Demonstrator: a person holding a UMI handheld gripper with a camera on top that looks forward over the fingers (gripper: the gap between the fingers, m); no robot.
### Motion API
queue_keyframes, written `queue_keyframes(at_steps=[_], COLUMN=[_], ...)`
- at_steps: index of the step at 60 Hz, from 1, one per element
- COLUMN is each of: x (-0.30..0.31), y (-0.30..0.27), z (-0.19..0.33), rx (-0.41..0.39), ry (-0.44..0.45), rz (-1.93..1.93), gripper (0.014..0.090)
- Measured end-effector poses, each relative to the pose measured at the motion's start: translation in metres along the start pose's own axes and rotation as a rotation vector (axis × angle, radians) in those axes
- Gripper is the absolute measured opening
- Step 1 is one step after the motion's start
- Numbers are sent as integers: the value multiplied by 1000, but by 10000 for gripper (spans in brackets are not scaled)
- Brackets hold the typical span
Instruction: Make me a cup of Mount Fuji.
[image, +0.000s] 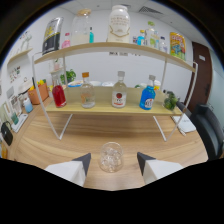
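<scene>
Gripper (110, 162) stood wide open, holding nothing; the 2 fingertips sat well apart. The glass (110, 156) stood on the wooden table (60, 145) just ahead of them, centred on the gap, with clear space at both sides. It looked to carry ice or something clear; contents hard to tell.

Judged step: early. Glass set out, no coloured liquid in it yet. Next move likely called for lifting away from the glass and reaching to a bottle on the lower shelf, which needs a squared approach to 1 bottle.

Beyond the glass, the white-framed shelf rack (107, 106) stood on the table. On its lower board, 4 bottles in a row: red bottle (58, 93), clear bottle (87, 92), white-labelled bottle (119, 92), blue bottle (147, 95). They stood apart from each other, so each could be taken alone. The rack's slanted white legs (65, 126) came down between glass and bottles, 1 to each side; the middle approach was open.

Upper board: large jars and containers (120, 22), plus smaller packets. A green plant (171, 101) sat at the rack's far end, a dark chair (210, 127) past it.
</scene>
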Motion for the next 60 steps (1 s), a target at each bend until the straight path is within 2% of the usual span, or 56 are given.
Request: queue_keyframes(at_steps=[20, 33, 42, 53, 60], x=[-13, -57, -76, -82, -80], y=[7, -22, -65, -121, -146], z=[-26, -37, -15, 30, 59], rx=[34, 196, 296, 375, 385], ry=[1, -45, -54, -44, -27], rz=[10, 53, 77, 40, 22], gripper=[863, 859, 865, 856, 804])
